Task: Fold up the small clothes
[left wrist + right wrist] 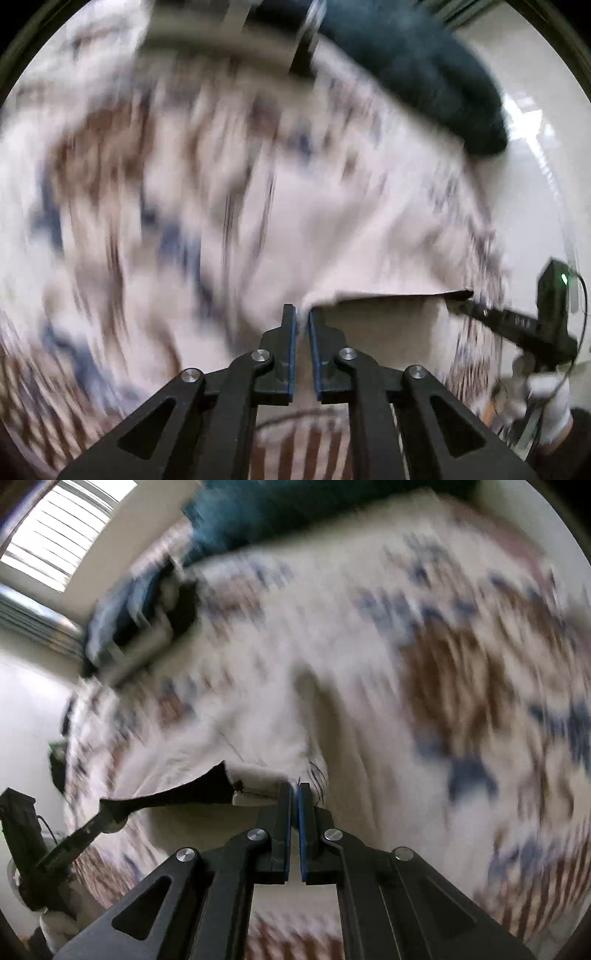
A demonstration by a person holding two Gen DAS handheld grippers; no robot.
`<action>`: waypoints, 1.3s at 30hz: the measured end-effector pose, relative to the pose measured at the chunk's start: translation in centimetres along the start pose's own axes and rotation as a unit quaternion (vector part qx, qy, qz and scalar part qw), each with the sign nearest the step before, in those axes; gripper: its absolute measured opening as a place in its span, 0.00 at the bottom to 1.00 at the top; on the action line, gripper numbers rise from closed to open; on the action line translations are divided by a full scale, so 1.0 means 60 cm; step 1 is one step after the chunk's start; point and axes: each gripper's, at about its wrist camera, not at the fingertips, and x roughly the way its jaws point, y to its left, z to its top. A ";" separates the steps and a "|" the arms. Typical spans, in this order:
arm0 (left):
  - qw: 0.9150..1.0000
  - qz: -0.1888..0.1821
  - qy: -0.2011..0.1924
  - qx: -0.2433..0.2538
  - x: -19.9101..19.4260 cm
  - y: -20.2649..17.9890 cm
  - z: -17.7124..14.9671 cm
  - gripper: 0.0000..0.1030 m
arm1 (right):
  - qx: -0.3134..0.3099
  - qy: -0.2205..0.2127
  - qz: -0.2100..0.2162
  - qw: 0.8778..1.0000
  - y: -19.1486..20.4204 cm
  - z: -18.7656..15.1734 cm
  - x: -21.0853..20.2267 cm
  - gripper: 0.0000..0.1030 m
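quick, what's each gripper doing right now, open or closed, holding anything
Left gripper: shut on an edge of the pale garment.
Right gripper: shut on the same garment's edge.

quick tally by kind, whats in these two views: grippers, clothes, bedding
Grippers: 2, the left gripper and the right gripper, each pinching the garment's edge
Light garments held: 1, a pale garment
Dark cloth heaps: 1, a dark teal cloth
Patterned bedspreads: 1, the patterned bedspread
Total: 5
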 end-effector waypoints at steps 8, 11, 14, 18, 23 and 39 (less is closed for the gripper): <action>0.992 -0.011 0.009 -0.128 -0.029 0.095 -0.009 0.25 | 0.099 0.026 -0.012 0.995 -0.086 -0.002 -0.007 0.34; 0.991 -0.023 -0.035 -0.131 -0.042 0.078 0.081 0.25 | 0.113 -0.004 0.039 0.993 -0.070 0.046 -0.020 0.40; 0.994 -0.033 -0.058 -0.092 -0.030 0.040 0.155 0.27 | 0.096 -0.027 0.070 0.993 -0.032 0.105 -0.009 0.40; 0.998 -0.002 -0.058 -0.038 0.025 -0.009 0.236 0.27 | 0.060 -0.020 0.061 0.996 0.012 0.166 0.043 0.39; 0.995 0.095 0.012 0.016 0.117 0.025 0.226 0.31 | 0.036 -0.017 -0.049 0.998 0.011 0.196 0.093 0.39; 0.973 -0.159 0.024 -0.168 0.143 0.102 0.161 0.66 | 0.125 0.066 0.197 0.970 -0.101 0.149 0.151 0.73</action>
